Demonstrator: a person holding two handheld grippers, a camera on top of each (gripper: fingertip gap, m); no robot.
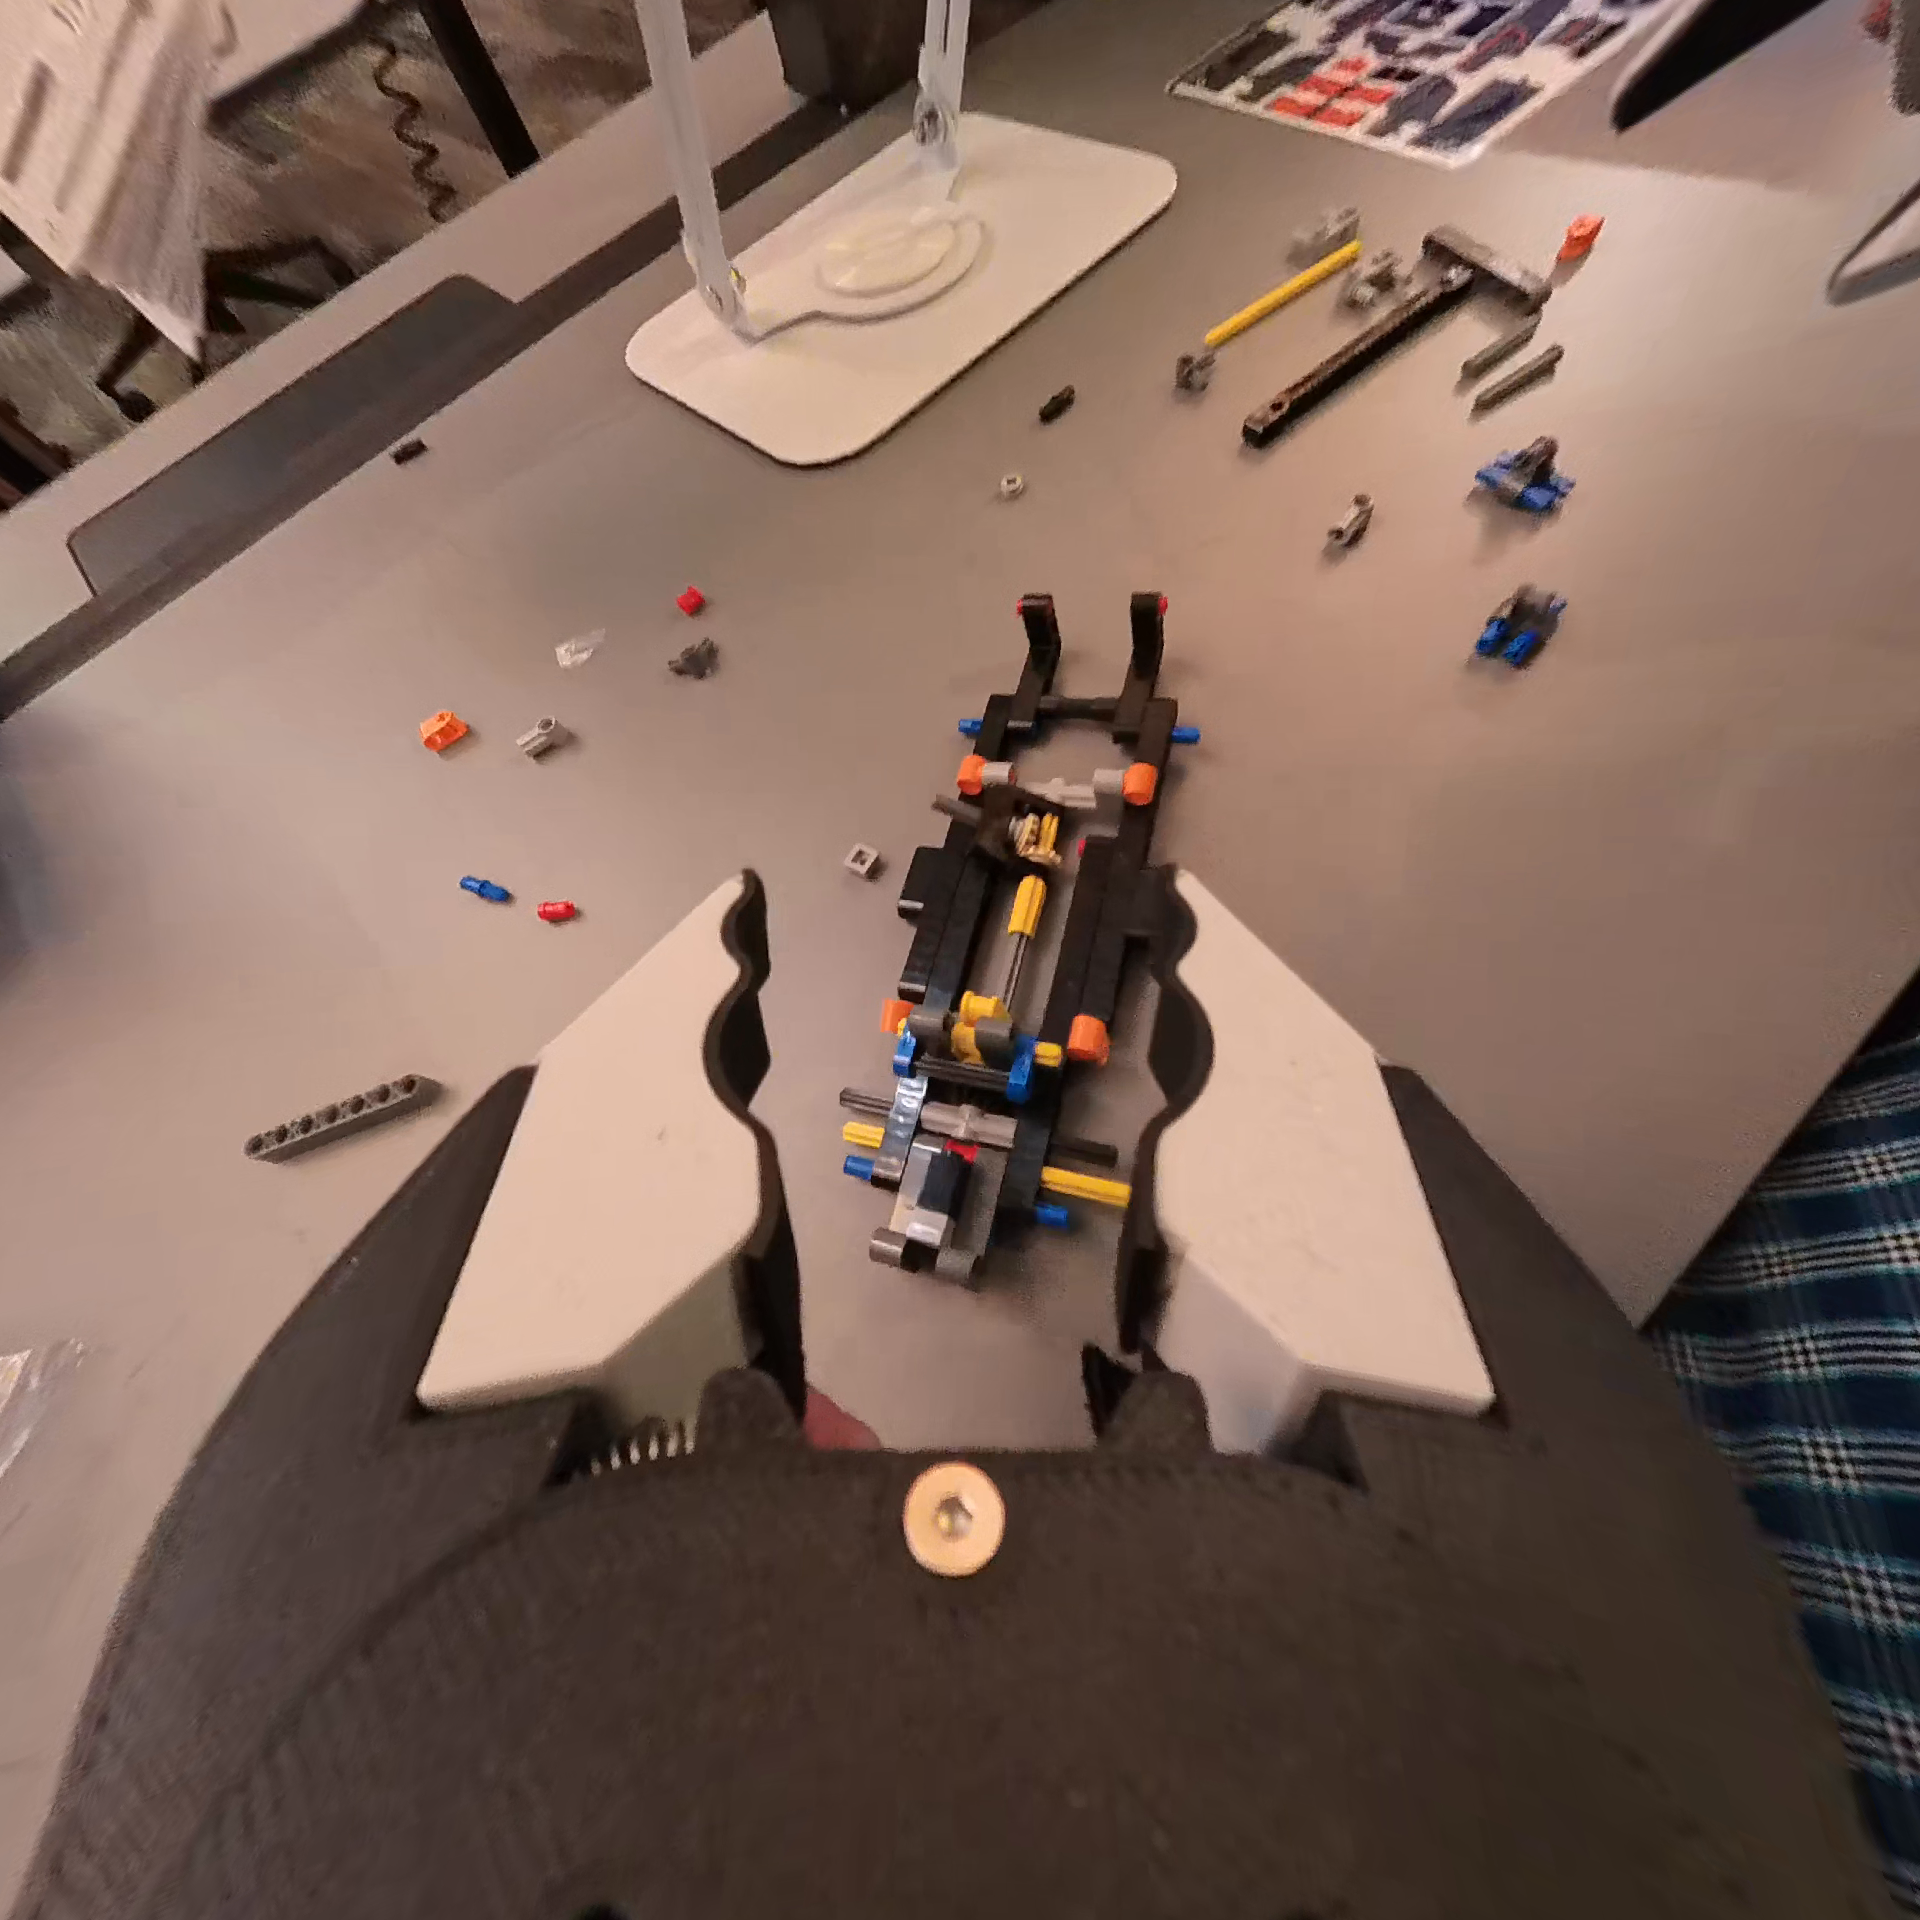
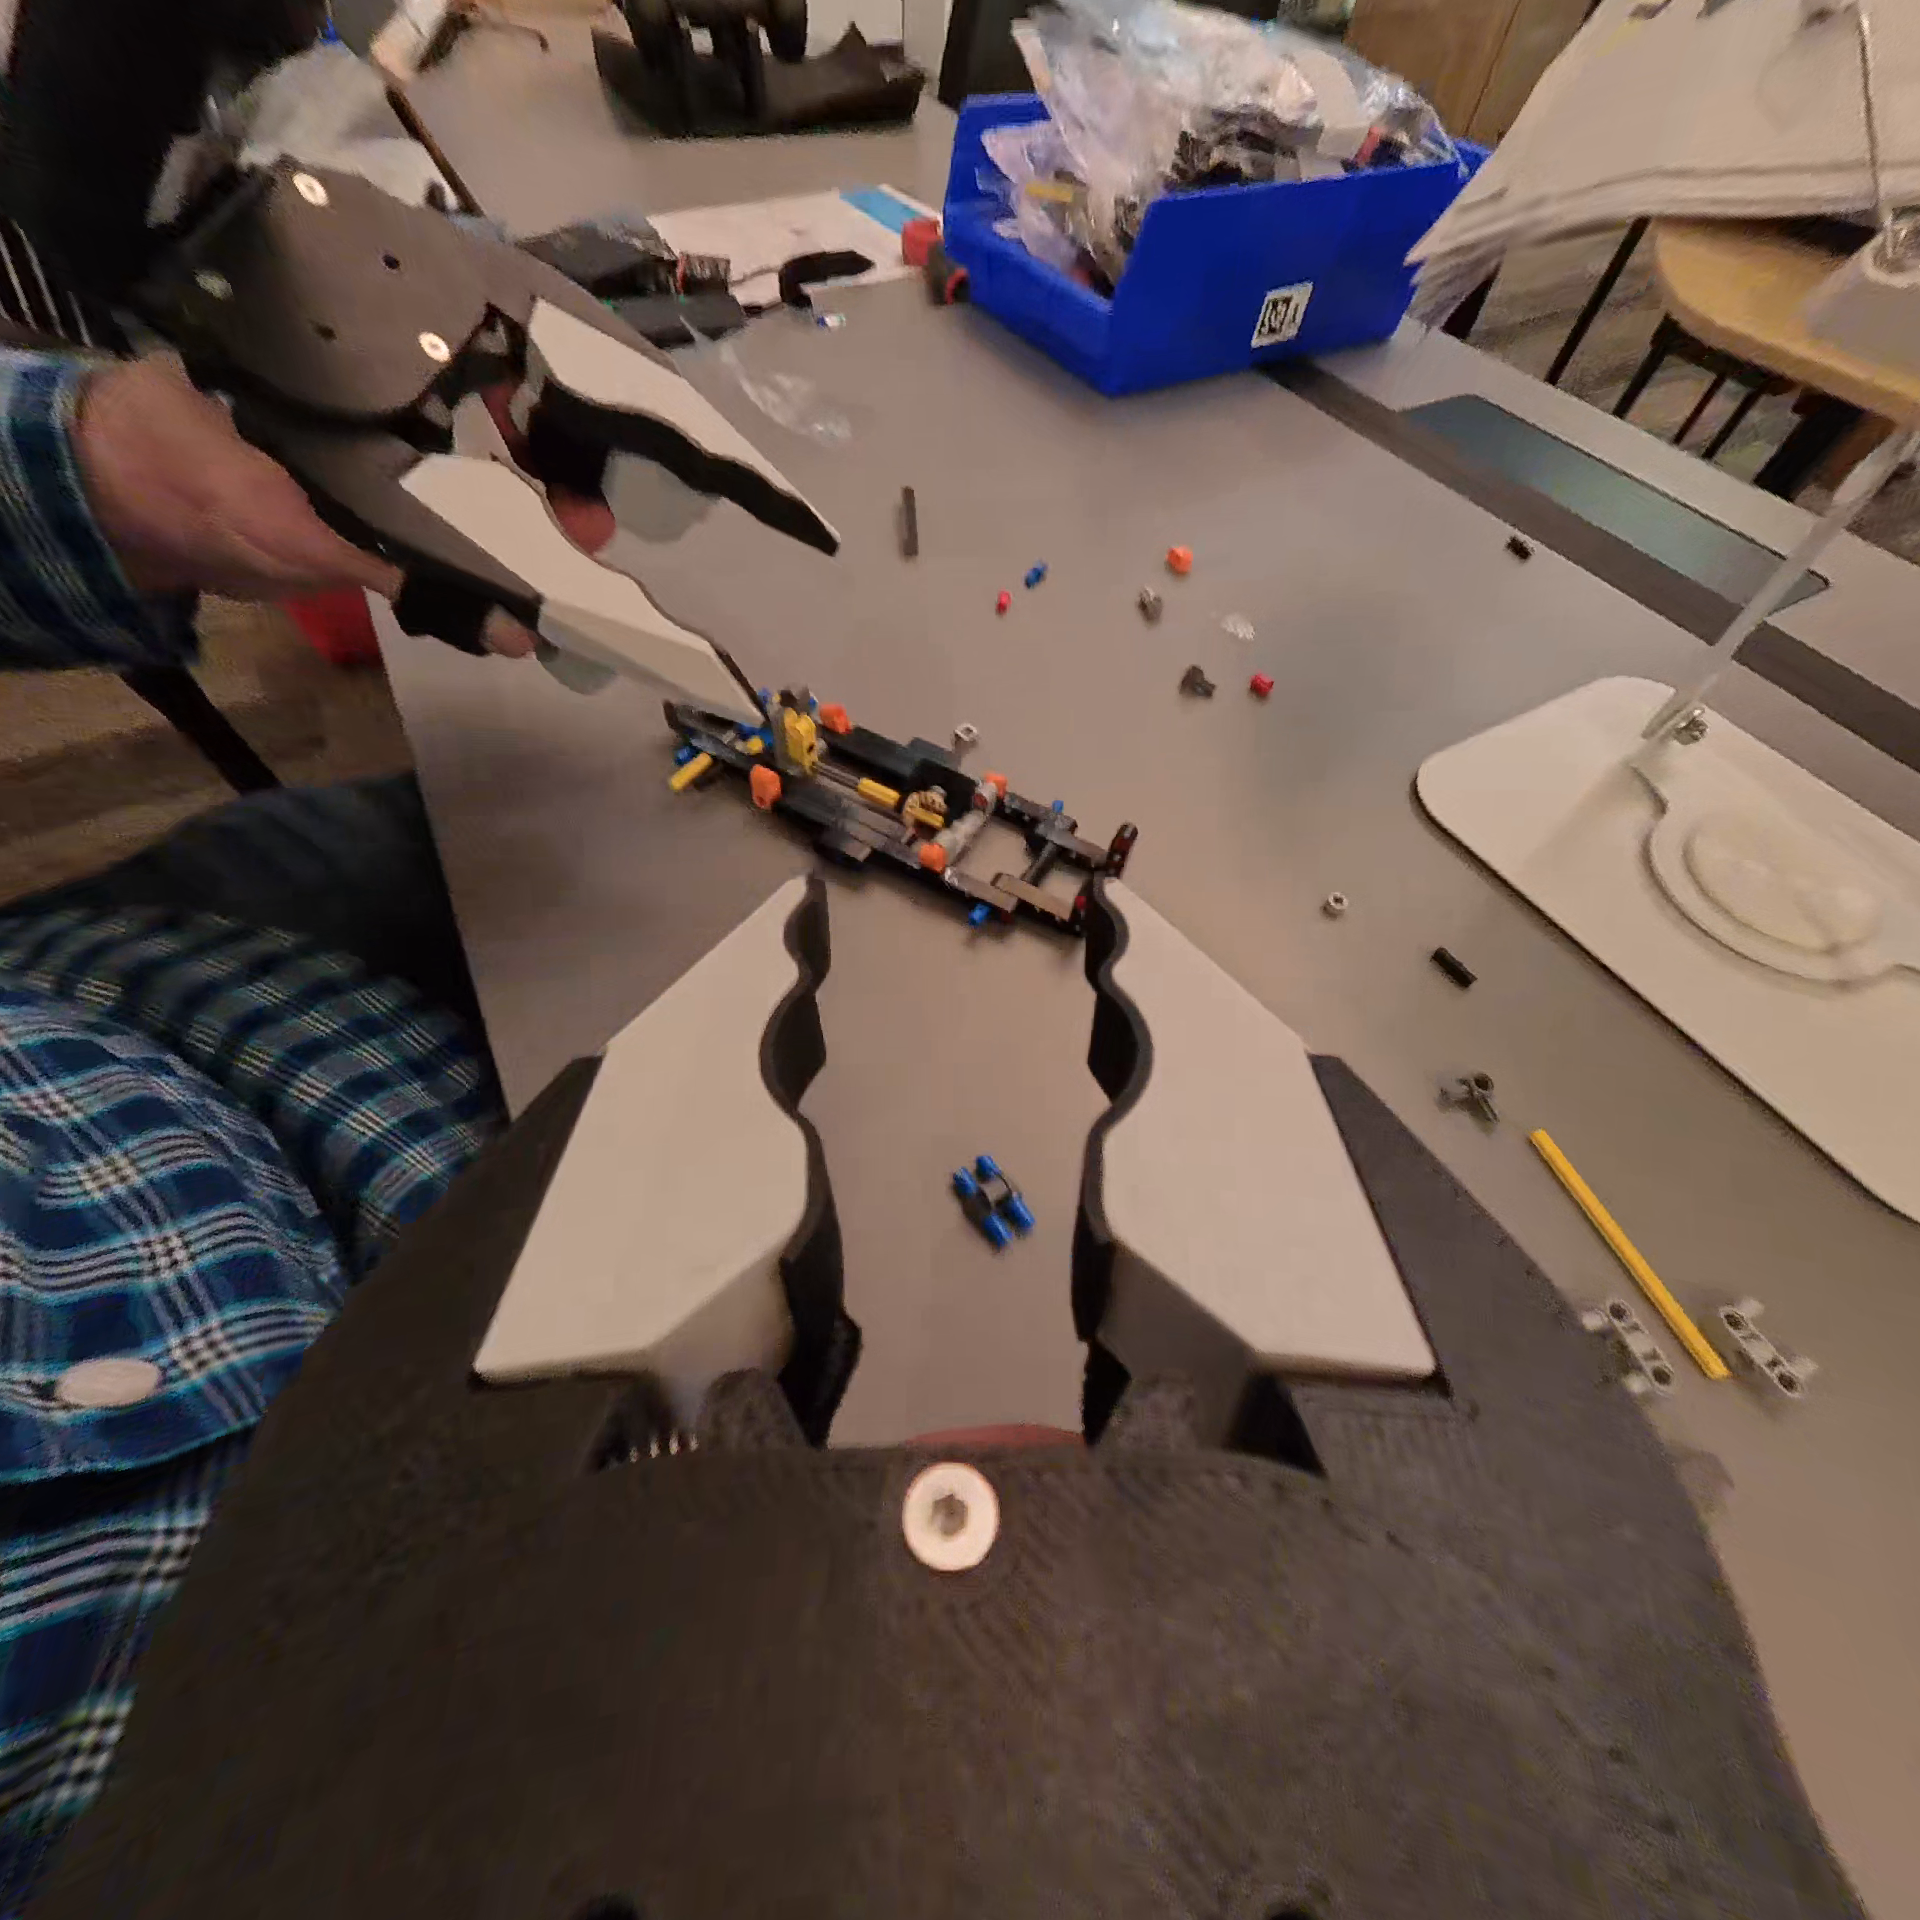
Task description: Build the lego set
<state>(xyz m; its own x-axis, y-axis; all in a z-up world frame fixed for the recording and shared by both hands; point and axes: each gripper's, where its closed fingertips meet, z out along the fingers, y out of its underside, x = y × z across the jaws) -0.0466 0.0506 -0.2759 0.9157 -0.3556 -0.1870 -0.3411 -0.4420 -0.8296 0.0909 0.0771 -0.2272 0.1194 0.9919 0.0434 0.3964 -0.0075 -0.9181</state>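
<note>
The partly built lego chassis (image 1: 1029, 914), black with orange, yellow and blue pins, lies flat on the grey table. My left gripper (image 1: 966, 883) is open and the chassis lies lengthwise between its fingers. In the right wrist view the left gripper (image 2: 790, 618) is held tilted above the near end of the chassis (image 2: 894, 800), with its lower fingertip close to it. My right gripper (image 2: 956, 894) is open and empty, its tips just short of the chassis's far end. A small blue-and-black piece (image 2: 992, 1200) lies on the table between its fingers.
Loose pieces lie scattered around: a grey beam (image 1: 343, 1117), a yellow axle (image 2: 1626, 1252), and small red, orange and blue pins. A white lamp base (image 2: 1662, 883) stands to the right. A blue bin (image 2: 1195, 260) of bags sits at the back. A sticker sheet (image 1: 1403, 73) lies far off. The grey beam (image 1: 343, 1117) sits 15 cm or so from the ends of my left fingers.
</note>
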